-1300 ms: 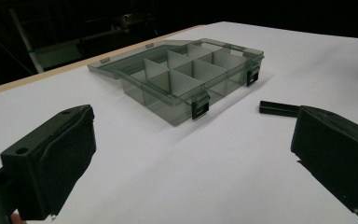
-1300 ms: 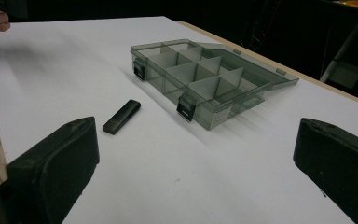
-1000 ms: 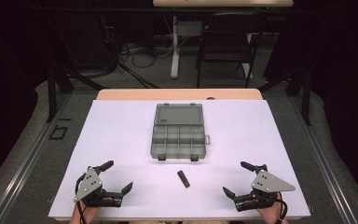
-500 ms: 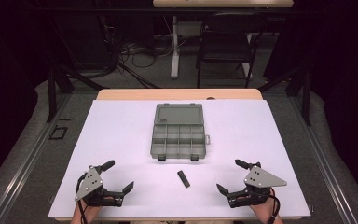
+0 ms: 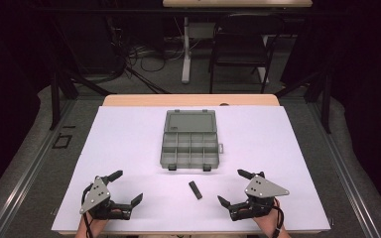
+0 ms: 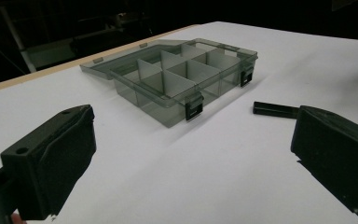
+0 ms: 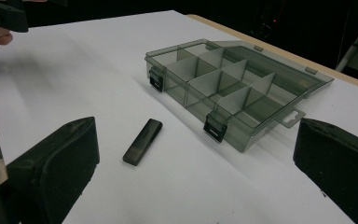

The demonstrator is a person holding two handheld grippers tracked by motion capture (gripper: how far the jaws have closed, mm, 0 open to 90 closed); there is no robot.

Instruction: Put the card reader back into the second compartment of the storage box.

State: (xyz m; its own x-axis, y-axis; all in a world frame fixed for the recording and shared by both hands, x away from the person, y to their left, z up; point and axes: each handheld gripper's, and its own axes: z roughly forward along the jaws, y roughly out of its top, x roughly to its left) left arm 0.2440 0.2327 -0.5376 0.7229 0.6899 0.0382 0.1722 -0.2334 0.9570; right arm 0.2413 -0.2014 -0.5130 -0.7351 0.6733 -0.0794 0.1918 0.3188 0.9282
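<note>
no legible txt or labels

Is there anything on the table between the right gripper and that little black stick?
Nothing. In the high view the white table lies bare between the open right gripper and the black stick; the right gripper view agrees.

From here the white counter [image 5: 129,144] is lying mostly bare. A wide open strip is running along its near edge, where the left gripper [image 5: 124,187] and the right gripper [image 5: 232,187] are hovering with jaws spread apart. Between them only a small black stick [image 5: 195,189] is lying flat, nearer the right gripper, low enough to pass over. Toward the middle, an open compartment box [image 5: 189,149] is sitting with its lid [image 5: 189,122] laid back toward the far edge; its walls and dividers are standing in the way of a straight sweep. The stretches to either side of it, out to the left and right edges, are staying clear.
</note>
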